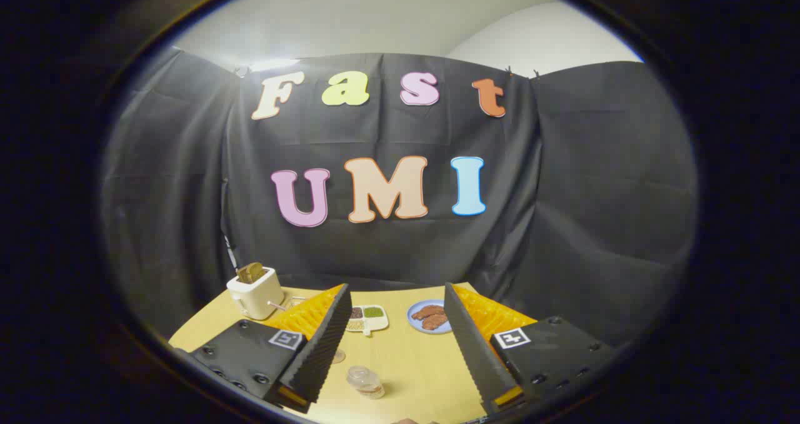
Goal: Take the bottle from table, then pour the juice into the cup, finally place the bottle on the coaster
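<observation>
My gripper (pixel 400 343) is held high above the wooden table (pixel 412 368), its two fingers spread wide with nothing between them. Far below, between the fingers and nearer the left one, stands a small clear bottle (pixel 365 380) seen from above, with a pale cap and brownish juice low inside. Just beside the left finger a small round clear rim (pixel 338 356) peeks out, possibly the cup; most of it is hidden by the finger. A dark edge (pixel 407 421) shows at the table's near side; I cannot tell what it is.
A cream toaster (pixel 255 292) with toast in it stands at the table's far left. Beyond the fingers lie a white divided dish (pixel 367 317) with green and dark fillings and a blue plate (pixel 430 316) with brown food. Black cloth walls the booth.
</observation>
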A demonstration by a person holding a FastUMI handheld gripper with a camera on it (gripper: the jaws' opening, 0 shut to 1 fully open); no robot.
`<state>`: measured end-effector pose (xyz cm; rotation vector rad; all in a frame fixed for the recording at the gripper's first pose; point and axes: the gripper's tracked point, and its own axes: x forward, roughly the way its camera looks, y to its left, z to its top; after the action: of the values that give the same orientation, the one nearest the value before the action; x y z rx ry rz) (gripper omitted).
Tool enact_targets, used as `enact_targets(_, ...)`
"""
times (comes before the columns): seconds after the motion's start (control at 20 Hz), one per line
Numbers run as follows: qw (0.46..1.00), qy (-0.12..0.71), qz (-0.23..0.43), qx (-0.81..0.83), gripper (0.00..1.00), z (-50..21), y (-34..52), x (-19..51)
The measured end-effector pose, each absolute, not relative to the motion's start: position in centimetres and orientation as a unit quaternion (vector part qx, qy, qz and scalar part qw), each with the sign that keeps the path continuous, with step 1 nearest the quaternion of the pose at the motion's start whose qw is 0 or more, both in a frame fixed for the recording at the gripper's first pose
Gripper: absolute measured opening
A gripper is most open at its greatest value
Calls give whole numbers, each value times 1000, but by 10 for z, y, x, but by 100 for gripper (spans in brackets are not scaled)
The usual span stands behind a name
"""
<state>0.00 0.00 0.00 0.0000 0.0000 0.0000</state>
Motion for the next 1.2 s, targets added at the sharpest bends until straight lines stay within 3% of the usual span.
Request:
enact_targets(0.75, 1000, -13, 18, -15, 95, -9, 2, -4)
enact_targets(1.2, 999, 25, 42, -20, 95, -76, 15, -17)
